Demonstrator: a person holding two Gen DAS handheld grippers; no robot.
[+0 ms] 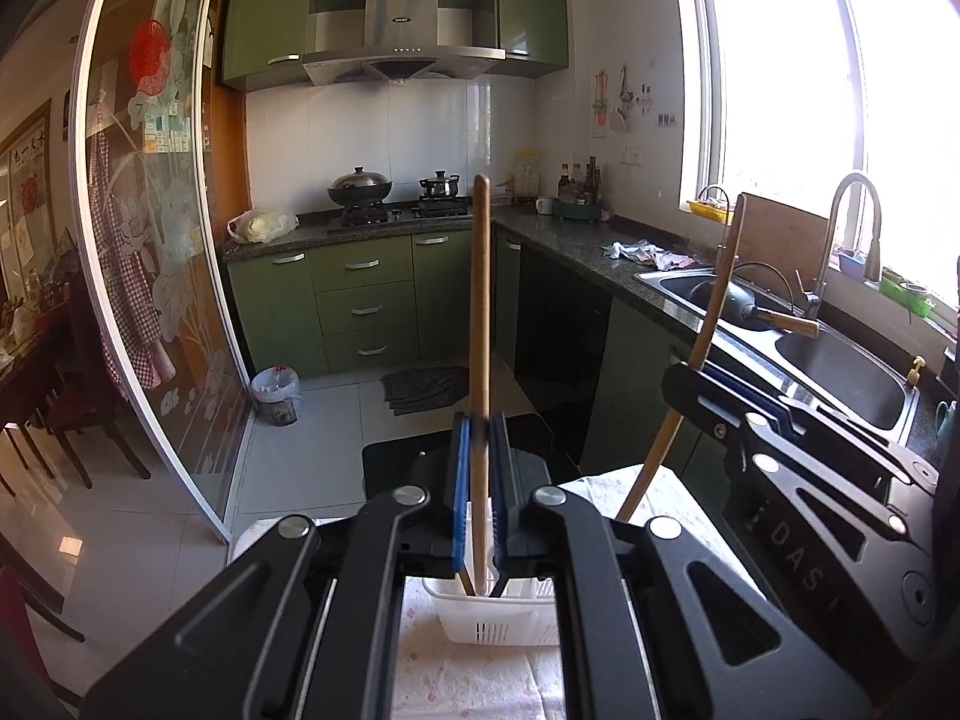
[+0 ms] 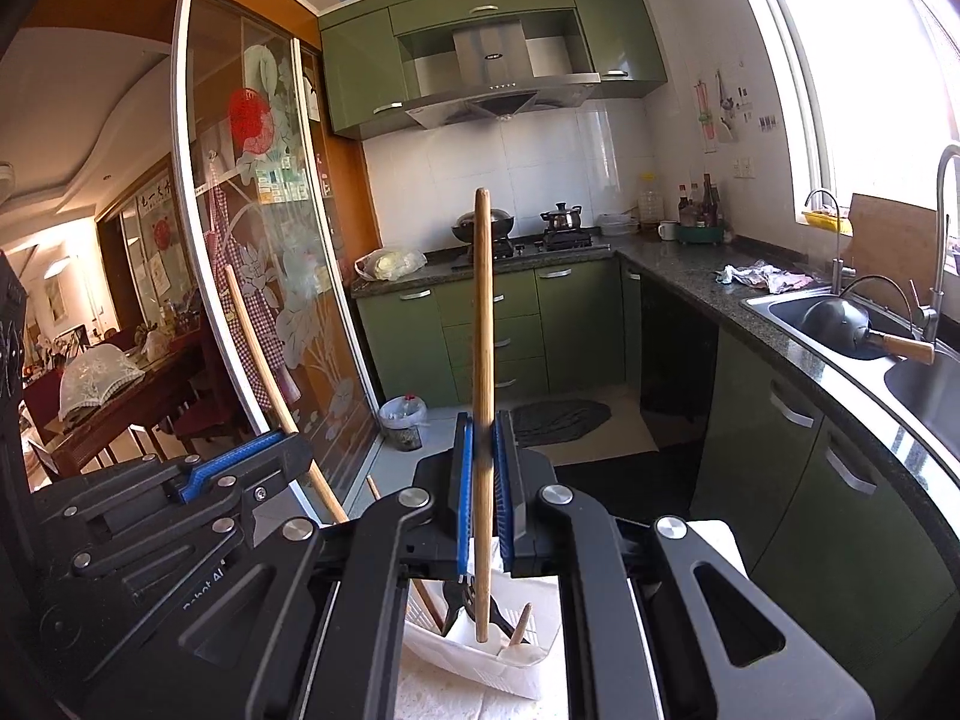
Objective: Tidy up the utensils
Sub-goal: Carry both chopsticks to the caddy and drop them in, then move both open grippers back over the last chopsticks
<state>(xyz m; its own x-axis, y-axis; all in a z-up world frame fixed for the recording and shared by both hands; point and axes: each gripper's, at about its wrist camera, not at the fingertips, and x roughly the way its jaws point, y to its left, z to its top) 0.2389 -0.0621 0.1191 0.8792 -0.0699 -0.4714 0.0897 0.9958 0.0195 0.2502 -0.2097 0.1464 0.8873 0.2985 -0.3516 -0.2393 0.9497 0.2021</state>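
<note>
L wrist view:
L gripper [image 1: 480,480]: low centre of frame, blue pads clamped on a wooden utensil handle [image 1: 480,300]; handle stood near upright, top end mid frame, lower end down in the white basket [image 1: 480,624].
Basket: bottom centre, on a pale patterned cloth [image 1: 456,684]; a 2nd thin stick end showed inside, left of the held one.
R gripper [image 1: 720,414]: right of centre, seen side-on, closed on a 2nd wooden handle [image 1: 717,300] that leaned right toward the sink [image 1: 840,372]; its lower end hid behind L gripper's arm.

R wrist view:
R gripper [image 2: 483,462]: low centre, pads shut on its wooden handle [image 2: 483,360], lower end inside the white basket [image 2: 480,660] at bottom centre.
Basket contents: dark-headed tool, small wooden piece, some white item; exact types too small to tell.
L gripper [image 2: 240,468]: lower left, gripping its curved-looking handle [image 2: 264,378].

Progress (judged):
Done: a few utensils already in basket; both held ones lined up over/into it.
Left: neither released yet; both need lowering in & letting go. Any more loose utensils: none in view, can't tell.
</note>
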